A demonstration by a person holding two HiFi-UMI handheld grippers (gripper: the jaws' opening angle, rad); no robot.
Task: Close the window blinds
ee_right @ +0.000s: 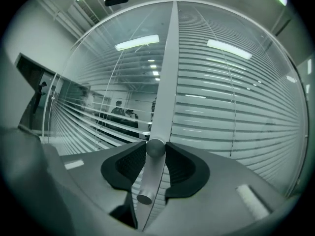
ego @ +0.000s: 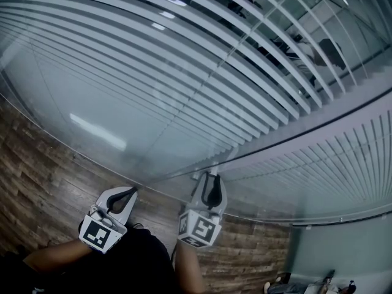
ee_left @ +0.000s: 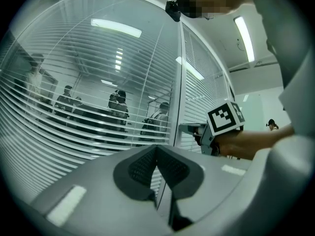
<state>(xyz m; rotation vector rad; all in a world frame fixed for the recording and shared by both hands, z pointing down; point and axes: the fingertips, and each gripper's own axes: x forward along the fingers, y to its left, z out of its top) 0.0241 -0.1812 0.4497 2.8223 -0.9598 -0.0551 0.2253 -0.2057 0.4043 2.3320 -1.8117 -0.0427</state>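
Slatted blinds (ego: 153,72) hang behind a glass wall, split by a grey upright post (ee_right: 167,73). In the right gripper view the slats left of the post stand tilted apart, so the room behind shows; those on its right (ee_right: 236,97) lie flatter. A metal tilt knob (ee_right: 149,173) sticks out from the post, and my right gripper (ee_right: 155,156) is shut on it, pads on both sides. The same gripper (ego: 211,177) touches the post in the head view. My left gripper (ee_left: 157,154) hangs lower left, shut and empty, apart from the glass.
Several people (ee_left: 118,107) stand in the room behind the glass. Wood-look floor (ego: 37,164) runs along the foot of the wall. A further blind pane (ego: 331,158) extends to the right. The person's dark sleeve (ego: 141,262) fills the bottom of the head view.
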